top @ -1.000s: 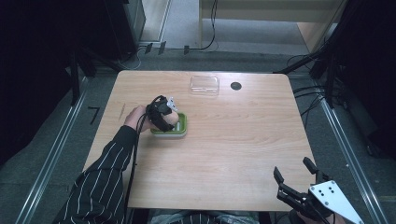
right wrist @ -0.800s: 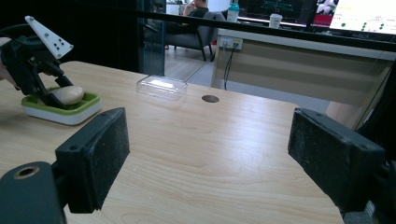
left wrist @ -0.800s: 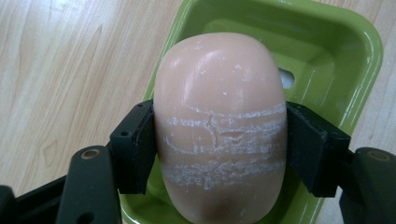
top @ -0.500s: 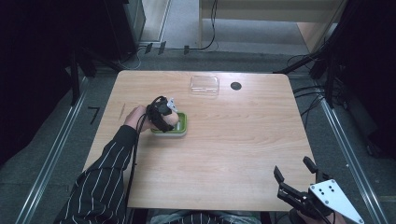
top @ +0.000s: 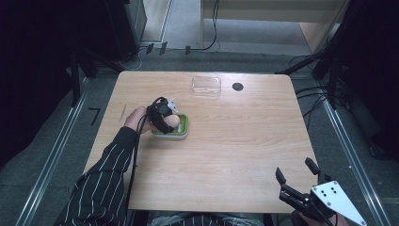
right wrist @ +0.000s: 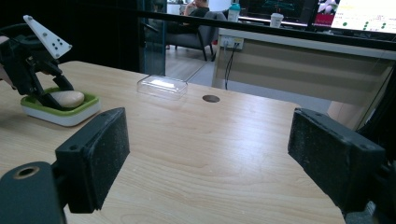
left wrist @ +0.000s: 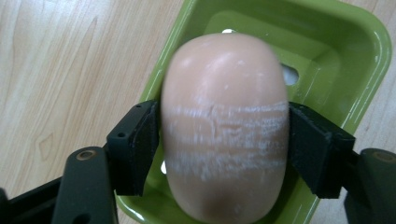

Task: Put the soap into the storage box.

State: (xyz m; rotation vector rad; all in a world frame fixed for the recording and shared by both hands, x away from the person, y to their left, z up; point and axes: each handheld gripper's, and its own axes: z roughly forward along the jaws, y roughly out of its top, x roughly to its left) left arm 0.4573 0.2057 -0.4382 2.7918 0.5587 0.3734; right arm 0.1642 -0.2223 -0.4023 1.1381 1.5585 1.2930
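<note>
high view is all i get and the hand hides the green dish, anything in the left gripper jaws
observer: Yes, a pinkish soap bar. The left gripper has just been opening its jaws, but the pads touch both sides of it.
operator: lifted or down in the dish
observer: In the right gripper view it sits low inside the green dish rim and looks to be resting.
operator: dish floor solid
observer: No, it has drain holes.
</note>
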